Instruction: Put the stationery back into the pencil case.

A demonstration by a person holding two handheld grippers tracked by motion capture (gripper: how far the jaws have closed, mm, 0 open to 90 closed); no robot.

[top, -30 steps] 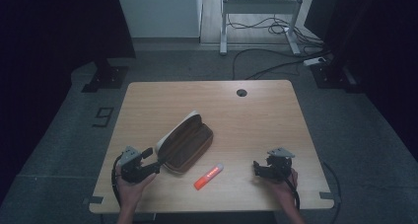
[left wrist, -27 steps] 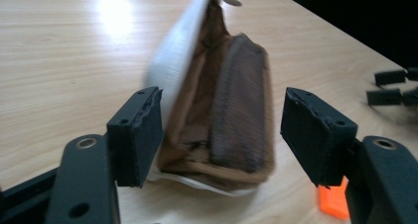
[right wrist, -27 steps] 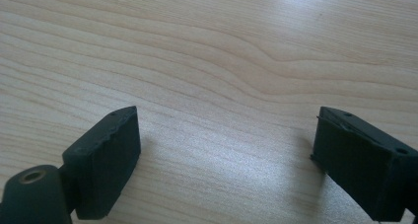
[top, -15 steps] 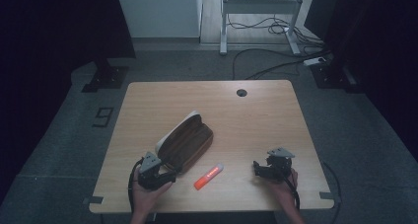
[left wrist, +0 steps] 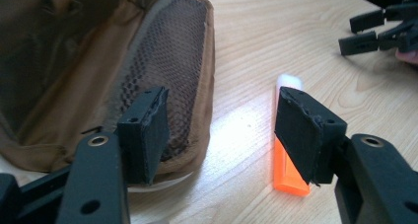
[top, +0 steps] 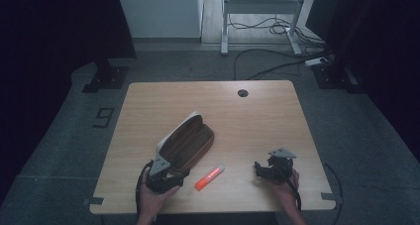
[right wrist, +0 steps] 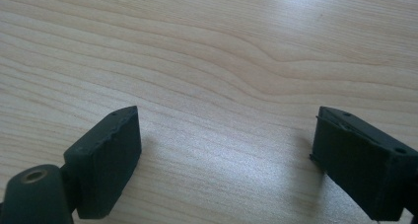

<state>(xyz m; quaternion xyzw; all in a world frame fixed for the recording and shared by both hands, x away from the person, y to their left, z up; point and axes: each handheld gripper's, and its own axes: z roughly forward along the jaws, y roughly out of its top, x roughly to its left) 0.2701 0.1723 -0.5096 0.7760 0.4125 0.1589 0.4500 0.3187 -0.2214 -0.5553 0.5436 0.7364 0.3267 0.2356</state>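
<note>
- At the lower left of the high view we see the left gripper (top: pixel 171 178), held in a hand at the near table edge, its tips just beside the near end of the brown pouch (top: pixel 185 143); from this height we cannot make out the gap between its jaws.
- In the left gripper view the jaws stand wide apart and have just been closing a little; nothing is pressed between them, only bare wooden table (left wrist: pixel 256 51).
- The pouch (left wrist: pixel 88 71) takes up the upper left of that view, lying open with its mesh lining showing; its top and left side are cut off by the frame, and the left pad hides part of its near rim.
- The orange marker (left wrist: pixel 288 169) lies on the table right of centre; the right pad covers its middle, so we see only the pale cap end above and the orange end below. In the high view it (top: pixel 209 177) lies near the pouch, between the two grippers.
- At the lower right of the high view the right gripper (top: pixel 265 169) rests on the table, well apart from the marker.
- In the right gripper view its jaws (right wrist: pixel 226 150) are spread wide over bare wood, holding nothing.
</note>
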